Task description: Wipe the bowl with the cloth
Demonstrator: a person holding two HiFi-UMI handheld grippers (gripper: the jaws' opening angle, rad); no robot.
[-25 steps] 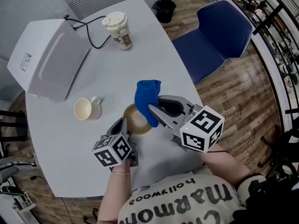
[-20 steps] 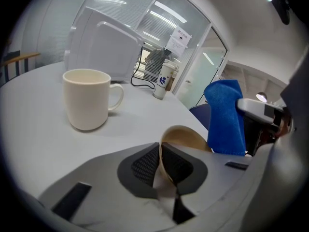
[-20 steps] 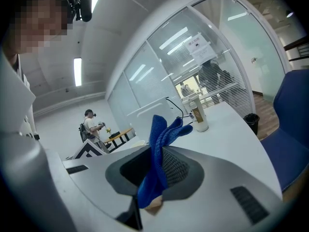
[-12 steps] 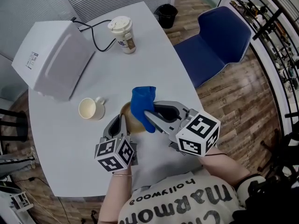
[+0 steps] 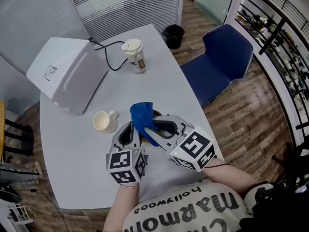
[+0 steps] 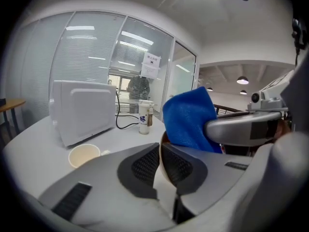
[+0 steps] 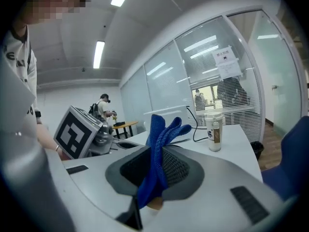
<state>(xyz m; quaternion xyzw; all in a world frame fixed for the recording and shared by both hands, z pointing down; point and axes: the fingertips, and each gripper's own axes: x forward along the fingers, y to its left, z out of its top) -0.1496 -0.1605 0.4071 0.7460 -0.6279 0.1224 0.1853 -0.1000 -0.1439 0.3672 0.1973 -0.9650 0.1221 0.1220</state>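
Beside the grey table (wood floor) stands a blue chair.

Left hand-held gripper, right hand-held gripper, clamped

Bowl: tan round bowl, tipped on edge, its rim pinched by the left gripper, off the table.
Cloth: blue cloth, bunched, clamped in the right gripper, against the bowl.

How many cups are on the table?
2. Cream mug just left of the blue cloth; lidded paper cup farther back, right of the white box. More could be hidden beneath the cloth.
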